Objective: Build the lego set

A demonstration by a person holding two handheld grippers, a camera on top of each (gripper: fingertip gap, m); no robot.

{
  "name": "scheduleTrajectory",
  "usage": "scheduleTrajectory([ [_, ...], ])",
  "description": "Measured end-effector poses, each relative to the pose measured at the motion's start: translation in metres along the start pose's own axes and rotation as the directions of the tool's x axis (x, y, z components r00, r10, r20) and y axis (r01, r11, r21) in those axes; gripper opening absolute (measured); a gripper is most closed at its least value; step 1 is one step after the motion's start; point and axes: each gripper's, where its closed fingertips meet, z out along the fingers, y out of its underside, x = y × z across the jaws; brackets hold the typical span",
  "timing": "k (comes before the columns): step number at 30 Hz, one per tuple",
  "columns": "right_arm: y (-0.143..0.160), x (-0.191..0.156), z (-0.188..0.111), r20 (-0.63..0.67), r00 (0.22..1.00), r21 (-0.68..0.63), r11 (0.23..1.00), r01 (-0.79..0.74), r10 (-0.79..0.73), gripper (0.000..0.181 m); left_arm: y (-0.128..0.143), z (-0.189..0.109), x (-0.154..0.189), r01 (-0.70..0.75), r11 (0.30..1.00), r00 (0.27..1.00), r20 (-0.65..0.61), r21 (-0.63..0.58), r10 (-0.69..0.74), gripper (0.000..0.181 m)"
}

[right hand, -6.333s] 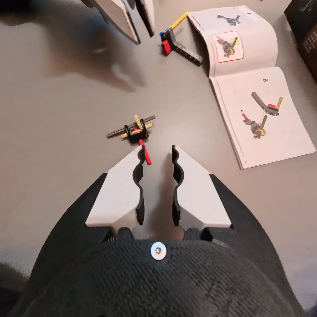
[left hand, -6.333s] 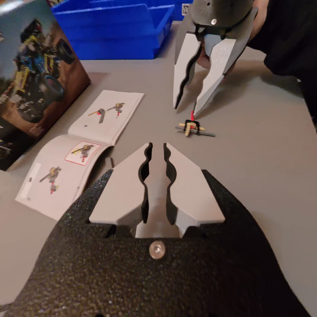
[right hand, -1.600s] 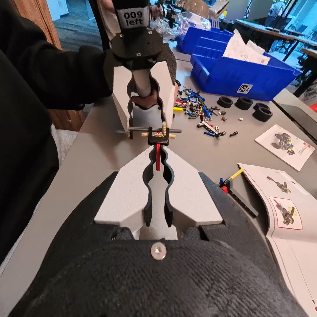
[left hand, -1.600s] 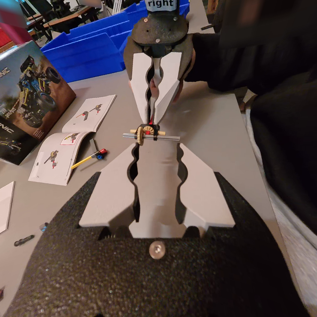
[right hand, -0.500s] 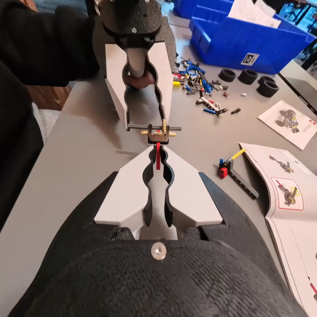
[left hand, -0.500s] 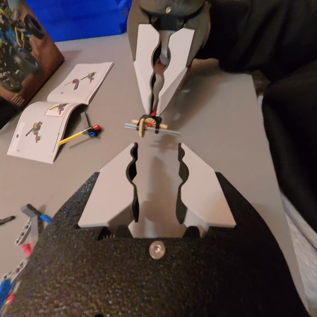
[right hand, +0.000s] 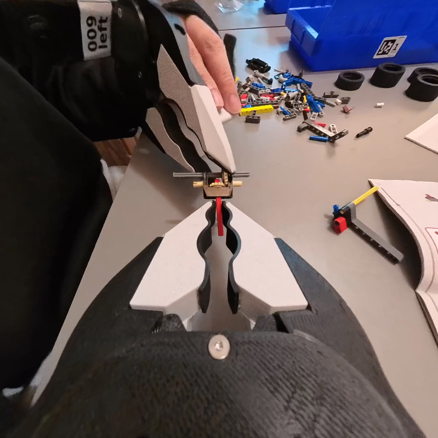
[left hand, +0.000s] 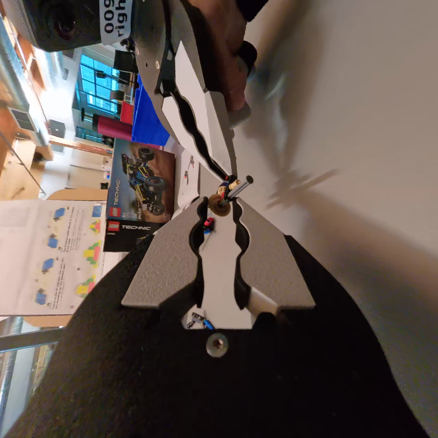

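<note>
A small assembly (right hand: 216,187) of a black frame, tan gears, a dark grey axle and a red axle hangs in the air over the grey table (right hand: 296,189). My right gripper (right hand: 219,203) is shut on its red axle and holds it up. My left gripper (left hand: 219,201) is rolled onto its side. Its jaws are narrowed and straddle the tan gear end of the assembly (left hand: 227,189), with thin gaps still showing. The right wrist view shows the left gripper (right hand: 212,170) with its tips at the grey axle. The left wrist view shows the right gripper (left hand: 231,175) above.
A second sub-assembly (right hand: 355,220) with a yellow axle and grey beam lies on the right, next to the open booklet (right hand: 422,225). A pile of loose parts (right hand: 284,99), black tyres (right hand: 388,74) and a blue bin (right hand: 367,28) lie behind. The set box (left hand: 142,189) stands beyond. The table edge runs close on the left. The grippers are tip to tip, or close to it.
The right gripper took the assembly off the table by its red axle. The left gripper has since rolled onto its side, moved in and narrowed its jaws around the gear.
</note>
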Motion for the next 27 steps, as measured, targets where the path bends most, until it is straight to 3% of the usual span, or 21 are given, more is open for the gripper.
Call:
scheduleTrajectory([
  [1, 0.001, 0.002, -0.001, -0.024, 1.000, -0.003, 1.000, 0.021, -0.021, 0.003, 0.000, 0.002, 0.000, -0.006, 1.000, 1.000, 0.007, -0.001, 0.006, 0.018],
  [4, -0.004, 0.023, -0.004, -0.258, 0.940, -0.055, 0.974, 0.218, -0.225, 0.035, 0.008, 0.005, -0.003, 0.021, 0.999, 0.999, 0.026, -0.031, -0.020, 0.018],
  [8, -0.012, 0.023, -0.007, -0.392, 0.810, -0.138, 0.899, 0.416, -0.436, 0.043, 0.013, 0.008, -0.016, 0.153, 0.988, 0.985, 0.083, -0.002, -0.152, 0.019],
  [12, -0.016, 0.026, -0.005, -0.475, 0.627, -0.276, 0.781, 0.560, -0.618, 0.027, 0.006, 0.011, -0.023, 0.304, 0.949, 0.948, 0.075, 0.087, -0.310, 0.019],
  [14, -0.020, 0.030, -0.007, -0.514, 0.509, -0.350, 0.710, 0.611, -0.691, 0.008, 0.002, 0.013, -0.025, 0.343, 0.932, 0.934, 0.064, 0.119, -0.352, 0.017],
  [17, -0.023, 0.034, -0.011, -0.532, 0.361, -0.447, 0.616, 0.648, -0.766, 0.006, 0.001, 0.015, -0.027, 0.398, 0.907, 0.912, 0.049, 0.138, -0.408, 0.018],
  [19, -0.020, 0.036, -0.012, -0.525, 0.318, -0.481, 0.583, 0.655, -0.790, 0.005, 0.003, 0.017, -0.025, 0.465, 0.875, 0.883, 0.000, 0.130, -0.469, 0.026],
  [22, -0.022, 0.047, -0.025, -0.532, 0.150, -0.603, 0.497, 0.624, -0.833, 0.005, 0.005, 0.014, -0.024, 0.609, 0.784, 0.793, -0.083, 0.118, -0.603, 0.041],
  [24, -0.021, 0.051, -0.032, -0.522, 0.078, -0.658, 0.459, 0.598, -0.849, 0.005, 0.002, 0.009, -0.022, 0.750, 0.656, 0.660, -0.171, 0.090, -0.731, 0.046],
  [25, -0.020, 0.052, -0.033, -0.509, 0.056, -0.674, 0.438, 0.595, -0.859, 0.005, -0.002, 0.008, -0.021, 0.801, 0.593, 0.594, -0.215, 0.077, -0.775, 0.048],
  [27, -0.014, 0.054, -0.031, -0.508, 0.093, -0.674, 0.462, 0.577, -0.857, 0.005, -0.009, 0.005, -0.017, 0.853, 0.519, 0.514, -0.277, 0.061, -0.812, 0.050],
])
